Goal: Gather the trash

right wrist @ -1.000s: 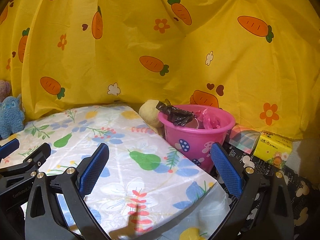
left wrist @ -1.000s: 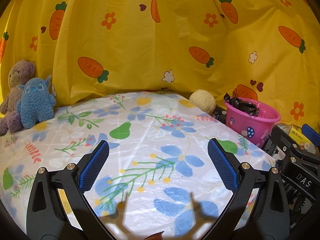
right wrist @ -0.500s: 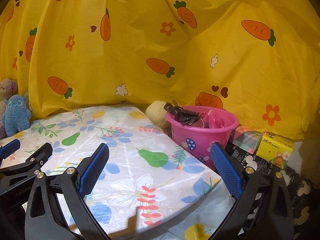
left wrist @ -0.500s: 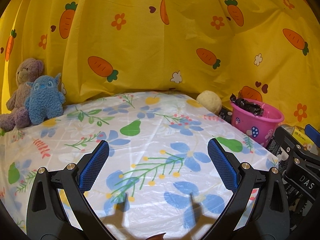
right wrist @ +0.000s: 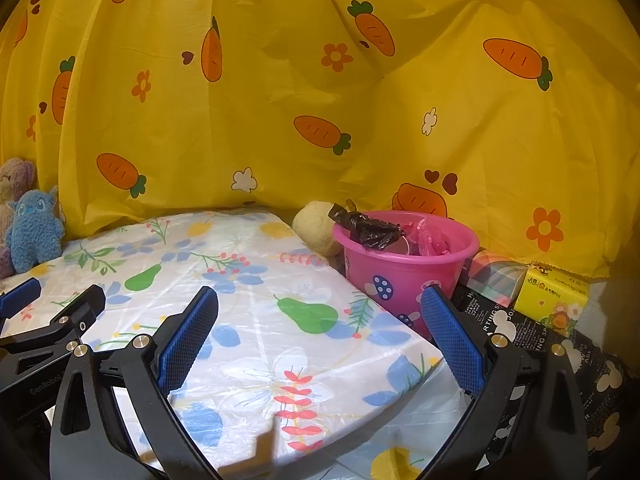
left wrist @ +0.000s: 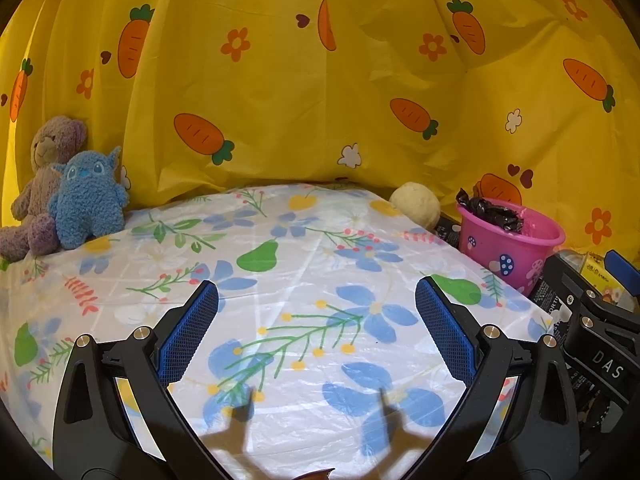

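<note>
Left wrist view shows the left hand-held gripper (left wrist: 316,320) with its blue-padded jaws spread wide and nothing between them, hovering over a tabletop (left wrist: 280,280) covered in a glossy floral sheet. The jaws cast two finger-shaped shadows on the sheet near the bottom edge. At the far left corner a brown teddy bear (left wrist: 44,184) sits against the yellow carrot-print curtain (left wrist: 320,100), with a blue plush toy (left wrist: 86,200) leaning against its front. At the far right corner a pale round plush ball (left wrist: 416,204) rests just beside a pink bucket (left wrist: 512,248), which stands off the tabletop's right edge. Crumpled black plastic trash (left wrist: 490,214) lies in the bucket, poking above its rim.

Right wrist view shows the right hand-held gripper (right wrist: 320,328), likewise wide apart and empty, above the tabletop's right side. Here the bucket (right wrist: 404,276) also holds crumpled pink plastic (right wrist: 430,238) next to the black piece (right wrist: 366,230). Right of the bucket sit a pink checked packet (right wrist: 496,280) and a yellow tissue pack (right wrist: 554,300), on a black printed cloth (right wrist: 520,332).
</note>
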Demonstrator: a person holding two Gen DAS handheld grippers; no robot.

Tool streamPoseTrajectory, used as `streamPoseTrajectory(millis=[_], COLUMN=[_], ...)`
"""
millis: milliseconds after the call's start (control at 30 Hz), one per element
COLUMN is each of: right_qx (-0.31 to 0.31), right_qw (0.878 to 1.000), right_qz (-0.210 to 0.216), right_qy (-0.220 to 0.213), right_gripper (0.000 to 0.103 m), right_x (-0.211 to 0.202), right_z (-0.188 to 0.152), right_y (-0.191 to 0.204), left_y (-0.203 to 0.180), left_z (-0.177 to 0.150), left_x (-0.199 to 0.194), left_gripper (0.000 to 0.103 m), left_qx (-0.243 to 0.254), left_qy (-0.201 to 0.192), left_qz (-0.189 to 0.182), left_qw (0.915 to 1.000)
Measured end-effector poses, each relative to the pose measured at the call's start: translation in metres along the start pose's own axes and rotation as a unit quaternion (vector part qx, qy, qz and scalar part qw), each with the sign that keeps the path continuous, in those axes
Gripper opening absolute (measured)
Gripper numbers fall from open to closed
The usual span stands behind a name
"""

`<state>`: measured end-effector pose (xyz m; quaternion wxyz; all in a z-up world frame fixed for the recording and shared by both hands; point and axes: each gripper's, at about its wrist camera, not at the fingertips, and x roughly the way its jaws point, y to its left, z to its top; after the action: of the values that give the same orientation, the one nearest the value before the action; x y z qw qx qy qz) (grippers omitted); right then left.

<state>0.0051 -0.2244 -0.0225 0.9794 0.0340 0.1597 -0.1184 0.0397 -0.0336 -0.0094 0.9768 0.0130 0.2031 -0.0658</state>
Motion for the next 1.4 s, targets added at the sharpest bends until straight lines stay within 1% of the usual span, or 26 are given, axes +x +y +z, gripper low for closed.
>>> streamPoseTrajectory(millis=[1400], right_qx=[0.000], right_qw=[1.000], right_qz=[0.001], right_qy=[0.001], right_gripper=[0.097], right_x=[0.0031], right_z=[0.0022], right_y=[-0.0039], left_y=[-0.0075], left_z=[0.0029], left_x=[0.0010], left_gripper=[0.097], left_qx=[-0.001], left_qy=[-0.004], left_qz=[-0.007], left_qw=[1.0000])
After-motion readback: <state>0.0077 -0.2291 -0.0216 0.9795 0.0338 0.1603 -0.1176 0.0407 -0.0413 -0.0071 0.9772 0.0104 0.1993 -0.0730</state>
